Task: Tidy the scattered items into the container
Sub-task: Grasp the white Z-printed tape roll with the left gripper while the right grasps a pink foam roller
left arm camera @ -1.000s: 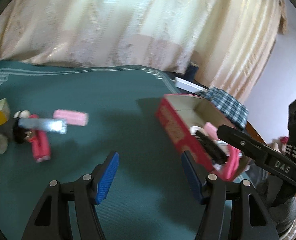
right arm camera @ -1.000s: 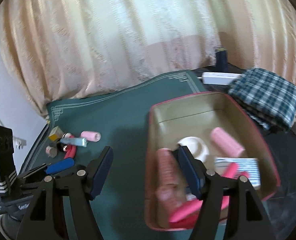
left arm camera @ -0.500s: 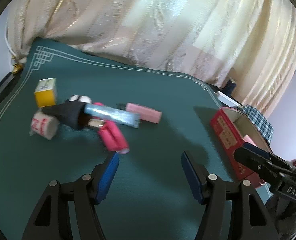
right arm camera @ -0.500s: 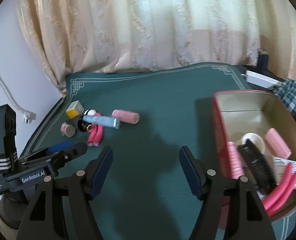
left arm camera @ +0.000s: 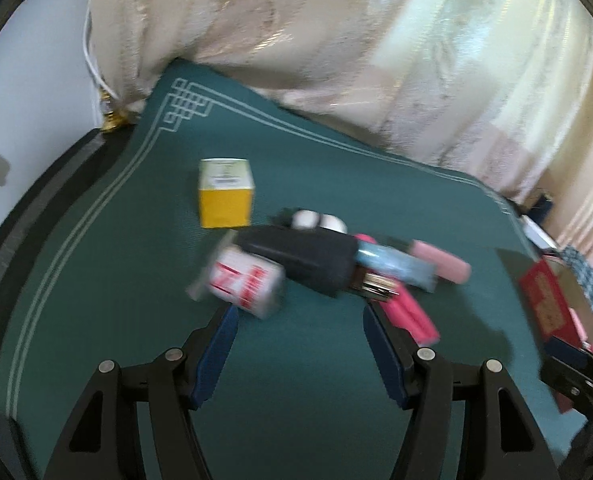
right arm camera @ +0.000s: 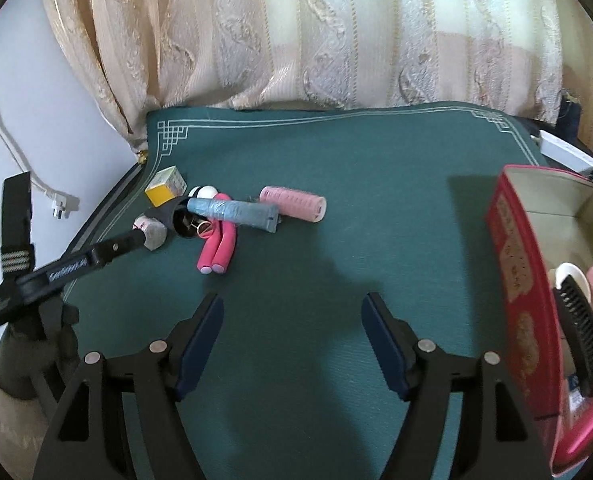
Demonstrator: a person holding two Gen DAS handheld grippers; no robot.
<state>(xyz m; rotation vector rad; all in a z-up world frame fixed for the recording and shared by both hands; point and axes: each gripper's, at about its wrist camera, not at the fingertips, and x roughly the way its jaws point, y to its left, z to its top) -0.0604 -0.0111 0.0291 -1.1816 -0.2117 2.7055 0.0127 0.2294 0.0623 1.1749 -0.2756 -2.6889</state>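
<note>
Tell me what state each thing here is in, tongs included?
Left tongs: open, empty, near the pile.
Right tongs: open, empty, over bare mat.
Red box: open, partly filled.
Black comb: inside the box.
Pink hair roller: lying on the mat.
Yellow carton: upright, closed.
Black pouch: on its side, mouth open.

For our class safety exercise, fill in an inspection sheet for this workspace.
Surface: green mat, white border lines.
Job's things: yellow box, black pouch, blue tube, pink hair roller, hot-pink foam rod in one heap; red container partly filled.
Clutter: plaid cloth.
Grippers: left tool and right tool open, empty.
Cables: white cord, plug.
Surroundings: cream curtain.
</note>
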